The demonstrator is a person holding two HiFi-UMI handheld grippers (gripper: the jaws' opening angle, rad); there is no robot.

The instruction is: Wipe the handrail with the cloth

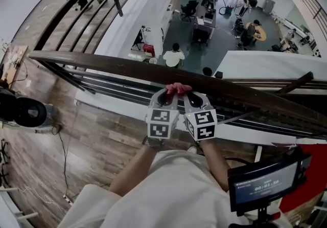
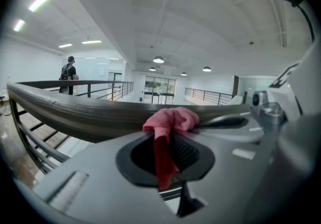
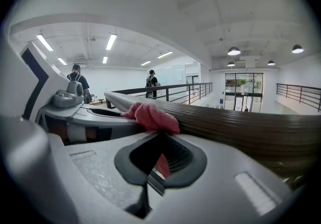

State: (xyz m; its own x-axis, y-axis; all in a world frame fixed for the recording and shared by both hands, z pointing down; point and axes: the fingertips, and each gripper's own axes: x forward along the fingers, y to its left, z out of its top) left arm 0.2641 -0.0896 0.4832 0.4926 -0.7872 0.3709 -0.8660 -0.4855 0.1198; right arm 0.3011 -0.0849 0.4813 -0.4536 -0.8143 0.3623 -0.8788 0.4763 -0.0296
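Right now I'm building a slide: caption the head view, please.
Left gripper and right gripper hold a pink cloth on the wooden handrail.

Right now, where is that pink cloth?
In the head view's centre, the pink cloth sits bunched on the wooden handrail, pinched by the left gripper and right gripper side by side.

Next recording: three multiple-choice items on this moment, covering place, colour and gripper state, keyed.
1. Where is the cloth against the handrail? A on top of it; B hanging beneath it; C clear of it.
2. Cloth colour? A blue; B pink; C white.
3. The left hand-held gripper and right hand-held gripper are: A both open; B both shut on the cloth; C one open.
Key: A, it sits on the rail's top; B, pink in every view; B, each gripper view shows jaws pinching it.
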